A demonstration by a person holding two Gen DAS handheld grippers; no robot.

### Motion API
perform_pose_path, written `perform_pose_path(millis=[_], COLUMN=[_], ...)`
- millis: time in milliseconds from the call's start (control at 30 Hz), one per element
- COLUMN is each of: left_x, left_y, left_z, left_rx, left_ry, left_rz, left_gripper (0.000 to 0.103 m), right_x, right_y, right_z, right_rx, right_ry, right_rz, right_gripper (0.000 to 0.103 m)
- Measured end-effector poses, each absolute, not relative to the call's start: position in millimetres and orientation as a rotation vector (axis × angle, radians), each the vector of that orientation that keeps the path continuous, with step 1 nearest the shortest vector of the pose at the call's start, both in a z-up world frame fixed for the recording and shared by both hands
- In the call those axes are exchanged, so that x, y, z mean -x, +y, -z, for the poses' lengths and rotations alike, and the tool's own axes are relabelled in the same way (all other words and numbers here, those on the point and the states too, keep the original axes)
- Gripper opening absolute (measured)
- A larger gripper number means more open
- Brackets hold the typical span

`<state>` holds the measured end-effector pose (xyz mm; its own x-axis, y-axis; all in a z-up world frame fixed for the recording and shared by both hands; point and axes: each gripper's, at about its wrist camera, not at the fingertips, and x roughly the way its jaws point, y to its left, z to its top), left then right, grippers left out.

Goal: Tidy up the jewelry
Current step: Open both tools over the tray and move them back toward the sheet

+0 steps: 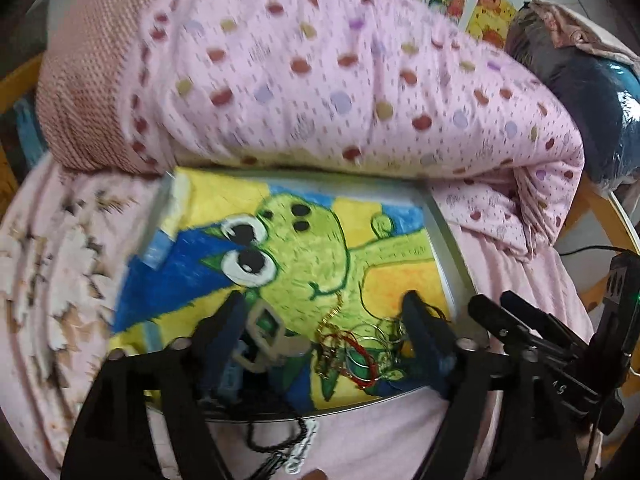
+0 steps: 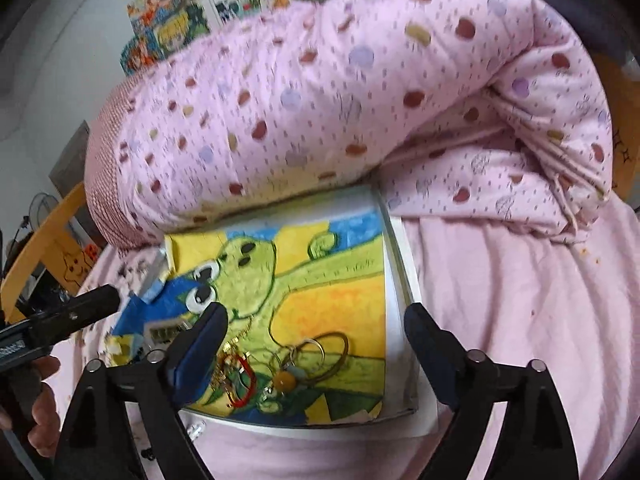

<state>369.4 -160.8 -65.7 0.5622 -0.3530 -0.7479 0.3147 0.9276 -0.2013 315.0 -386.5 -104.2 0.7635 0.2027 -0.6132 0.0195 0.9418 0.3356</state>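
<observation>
Both tongs are found apart, nothing clamped: left gripper (image 1: 324, 312), right gripper (image 2: 316, 320). The jewelry pile (image 2: 280, 364) is located on the frog drawing (image 2: 320, 280), near its front edge.

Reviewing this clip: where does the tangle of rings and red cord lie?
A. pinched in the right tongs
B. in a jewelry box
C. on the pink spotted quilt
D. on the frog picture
D: the rings and red cord lie on the framed frog picture, loose between the open right tongs.
</observation>
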Motion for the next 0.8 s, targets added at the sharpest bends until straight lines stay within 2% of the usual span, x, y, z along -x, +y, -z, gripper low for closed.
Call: perform_pose_path(millis=[67,133,433,667,800], left_x=[-363,-356,-323,-291,-273], left_y=[-154,-147,-109,-69,-47], left_z=[56,47,23,24,36], left_rx=[0.047,0.045,0.052,0.049,0.052], left_ry=[0.857,0.825,0.719,0.701,0.724], left_rz=[0.373,0.348,0.265,0.226,0.218], left_gripper=[0.089,0.09,0.091,0.091,0.091], right_x=[-310,-305,-273,-248,-228], right_y=[-387,-388,-377,-353,-339], right_z=[98,92,72,72,80], right_rx=[-0.33,-0.336,-0.271,-0.193,-0.172], right_ry=[0.66,0.622,0.501,0.535,0.618], right_rz=[-0.093,-0.093,-0.09,-0.122,-0.17], right_gripper=[0.093,0.103,0.103,0.103,0.103])
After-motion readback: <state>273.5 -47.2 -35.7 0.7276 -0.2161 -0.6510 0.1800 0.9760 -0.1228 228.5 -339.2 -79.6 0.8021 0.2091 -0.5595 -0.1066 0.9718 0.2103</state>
